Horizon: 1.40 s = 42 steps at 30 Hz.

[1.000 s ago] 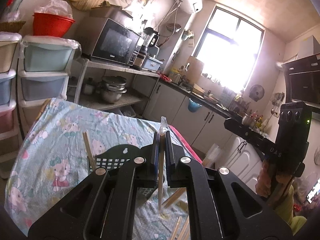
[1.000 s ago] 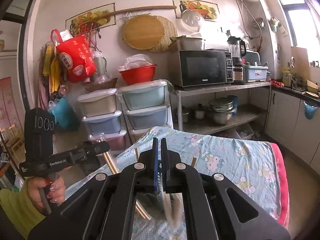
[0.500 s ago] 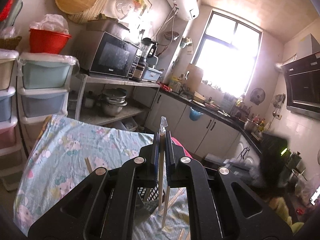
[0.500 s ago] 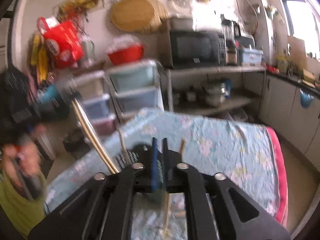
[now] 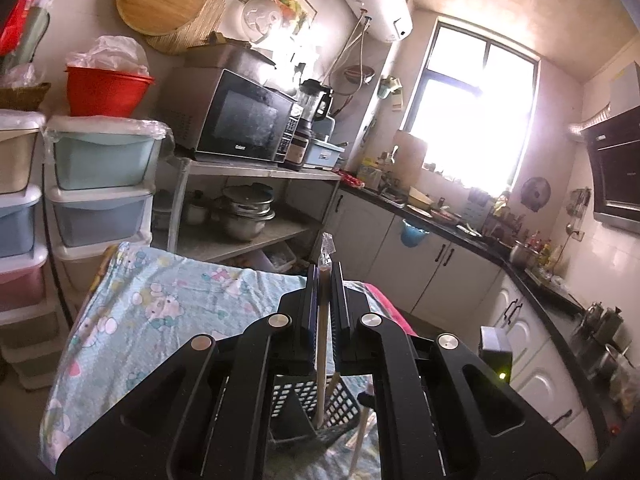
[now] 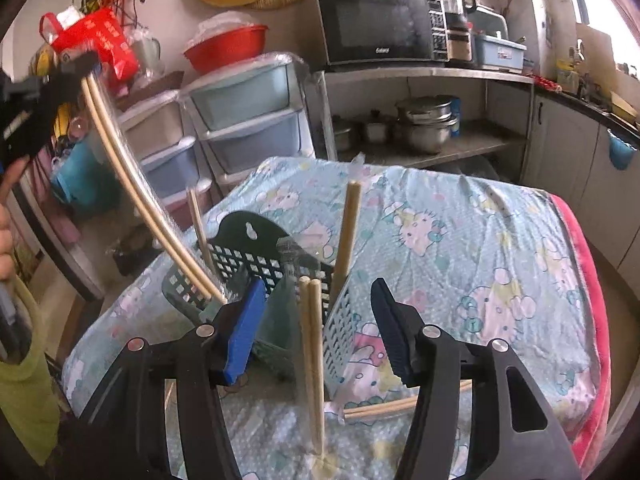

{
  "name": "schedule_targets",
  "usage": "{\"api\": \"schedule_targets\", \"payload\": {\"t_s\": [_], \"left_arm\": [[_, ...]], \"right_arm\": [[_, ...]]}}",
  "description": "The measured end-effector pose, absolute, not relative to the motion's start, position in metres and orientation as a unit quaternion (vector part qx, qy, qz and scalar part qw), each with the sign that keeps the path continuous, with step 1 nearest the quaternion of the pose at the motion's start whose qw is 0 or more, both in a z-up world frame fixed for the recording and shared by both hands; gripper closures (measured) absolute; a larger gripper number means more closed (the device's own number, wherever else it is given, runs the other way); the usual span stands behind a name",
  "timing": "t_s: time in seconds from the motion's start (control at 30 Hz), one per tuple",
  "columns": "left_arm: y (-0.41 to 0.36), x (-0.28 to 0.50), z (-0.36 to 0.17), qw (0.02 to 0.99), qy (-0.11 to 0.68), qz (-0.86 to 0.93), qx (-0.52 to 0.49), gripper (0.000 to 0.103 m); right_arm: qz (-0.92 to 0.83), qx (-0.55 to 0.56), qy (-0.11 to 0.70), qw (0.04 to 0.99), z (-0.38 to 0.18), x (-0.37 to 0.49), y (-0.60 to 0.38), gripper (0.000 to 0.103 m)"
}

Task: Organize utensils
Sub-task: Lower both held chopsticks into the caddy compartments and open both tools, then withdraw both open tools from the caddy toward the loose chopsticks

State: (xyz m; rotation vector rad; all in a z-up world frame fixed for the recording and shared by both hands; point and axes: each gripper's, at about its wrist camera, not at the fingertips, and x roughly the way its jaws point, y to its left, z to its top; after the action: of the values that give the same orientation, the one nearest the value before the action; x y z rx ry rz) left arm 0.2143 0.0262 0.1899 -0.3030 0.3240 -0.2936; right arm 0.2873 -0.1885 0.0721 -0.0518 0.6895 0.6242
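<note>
My left gripper [image 5: 325,292] is shut on a wrapped pair of wooden chopsticks [image 5: 321,344] whose lower end reaches into the dark perforated utensil basket [image 5: 308,400]. In the right wrist view the basket [image 6: 260,268] stands on the cartoon-print tablecloth [image 6: 460,240], with single chopsticks [image 6: 347,236] upright in it. My right gripper [image 6: 316,320] is open; a wrapped chopstick pair [image 6: 312,360] stands free between its jaws, just in front of the basket. The left gripper [image 6: 60,76] shows at upper left, its chopsticks [image 6: 132,184] slanting down into the basket.
Loose chopsticks [image 6: 384,406] lie on the cloth in front of the basket. Stacked plastic drawers [image 6: 240,120] and a metal shelf with a microwave [image 6: 380,28] and pots stand behind the table. The table's red edge [image 6: 588,300] is at right.
My right gripper has opened and dropped close to the basket, letting go of its chopstick pair. My left gripper has brought its chopsticks down into the basket.
</note>
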Motion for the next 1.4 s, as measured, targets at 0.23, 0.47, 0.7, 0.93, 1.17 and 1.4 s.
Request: {"api": "schedule_targets", "payload": {"t_s": [0.23,0.47,0.7,0.93,1.17,1.4], "left_arm": [[0.033,0.227,0.184,0.967,0.169,-0.127,-0.141,0.100],[0.037,0.238,0.183,0.969,0.174,-0.118,-0.134,0.100],[0.031,0.246,0.175,0.968,0.181,-0.118,-0.126,0.100],[0.023,0.252,0.158,0.965,0.199,-0.122,-0.122,0.100],[0.019,0.253,0.138,0.959,0.222,-0.122,-0.124,0.100],[0.019,0.246,0.130,0.958,0.227,-0.120,-0.130,0.079]], "right_arm": [[0.311,-0.038,0.346,0.885,0.070,0.294,-0.175,0.092],[0.343,-0.015,0.268,0.900,0.141,0.275,-0.177,0.092],[0.335,0.012,0.184,0.924,0.197,0.272,-0.187,0.092],[0.310,0.014,0.200,0.929,0.178,0.292,-0.188,0.090],[0.295,0.013,0.226,0.928,0.151,0.295,-0.185,0.076],[0.286,0.017,0.234,0.929,0.138,0.285,-0.190,0.062]]}}
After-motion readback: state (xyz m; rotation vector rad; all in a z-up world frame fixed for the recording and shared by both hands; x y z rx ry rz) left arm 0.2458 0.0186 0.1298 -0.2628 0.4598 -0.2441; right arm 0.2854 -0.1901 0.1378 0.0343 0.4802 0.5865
